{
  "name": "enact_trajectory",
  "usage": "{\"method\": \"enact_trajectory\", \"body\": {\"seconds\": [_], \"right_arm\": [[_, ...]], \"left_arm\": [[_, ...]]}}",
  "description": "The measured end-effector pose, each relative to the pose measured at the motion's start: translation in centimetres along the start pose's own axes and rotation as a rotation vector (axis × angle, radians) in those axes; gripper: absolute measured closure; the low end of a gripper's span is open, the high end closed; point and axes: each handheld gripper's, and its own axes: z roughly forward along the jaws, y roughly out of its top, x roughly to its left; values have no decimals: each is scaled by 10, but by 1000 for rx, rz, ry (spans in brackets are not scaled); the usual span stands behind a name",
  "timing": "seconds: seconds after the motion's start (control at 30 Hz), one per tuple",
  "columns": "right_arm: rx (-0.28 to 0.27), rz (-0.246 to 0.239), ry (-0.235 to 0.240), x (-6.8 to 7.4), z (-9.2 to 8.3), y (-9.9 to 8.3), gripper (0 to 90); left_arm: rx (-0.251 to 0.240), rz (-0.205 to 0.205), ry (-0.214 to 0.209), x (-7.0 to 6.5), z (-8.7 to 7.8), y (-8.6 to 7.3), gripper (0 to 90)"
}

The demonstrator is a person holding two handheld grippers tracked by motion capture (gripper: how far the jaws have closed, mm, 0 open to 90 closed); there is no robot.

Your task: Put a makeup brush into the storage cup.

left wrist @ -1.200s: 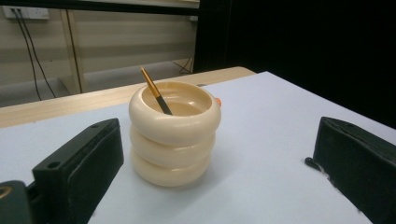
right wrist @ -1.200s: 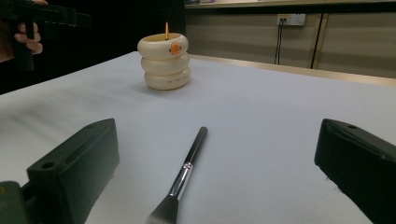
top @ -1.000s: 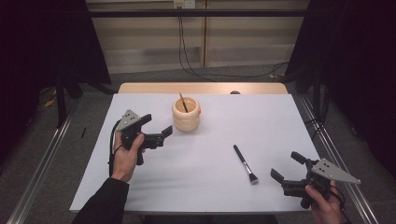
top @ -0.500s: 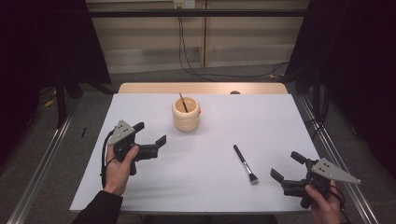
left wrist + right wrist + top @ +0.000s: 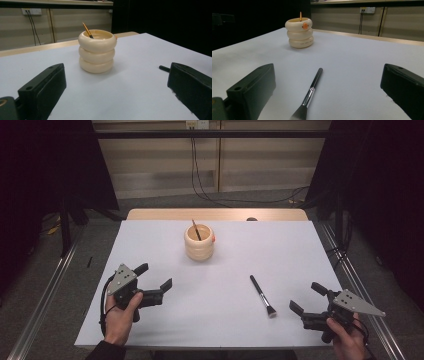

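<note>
On the left we hold the left gripper (image 5: 154, 277) low over the white table (image 5: 150, 245), near its front left corner, with its 2 jaws spread wide and nothing between them. It points toward the middle of the table. In the left gripper view those jaws frame the cream holder (image 5: 97, 51), a pot shaped like 3 stacked rings, which stands upright well ahead of them. A thin brush handle (image 5: 87, 30) leans inside it against the rim.

From above, the cream holder (image 5: 199, 241) sits toward the far side of the table, a little left of centre. Farther right, the makeup brush (image 5: 262, 295) lies flat on the table, its black handle pointing away from us and its bristles toward the front edge.

At the front right corner we hold the right gripper (image 5: 307, 298), jaws also wide apart and empty. In the right gripper view the makeup brush (image 5: 310, 93) lies between the 2 jaws, bristles nearest the camera, touching neither.
</note>
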Motion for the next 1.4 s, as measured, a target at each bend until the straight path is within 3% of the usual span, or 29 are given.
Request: {"method": "enact_trajectory", "body": {"seconds": [0.1,0.17,0.3,0.43,0.6,0.77,1.03,1.4], "right_arm": [[2,0,-2,0,1,0,0],[1,1,-1,0,1,0,0],[0,10,-2,-1,0,1,0],[2,-3,-1,-1,1,0,0],[-2,0,-13,-1,2,0,0],[1,1,-11,-1,1,0,0],[-3,3,-9,-2,0,0,0],[-20,-20,-4,-4,9,4,0]], "left_arm": [[11,-12,15,-4,-3,-5,18],[20,3,12,-7,-5,-7,18],[7,11,29,-9,-16,-11,18],[-9,-5,17,-8,-27,-18,18],[-8,1,45,-7,-37,-25,18],[-7,23,33,-6,-35,-29,16],[-16,-3,17,-5,-35,-30,17],[-18,-12,32,-5,-39,-30,17]]}}
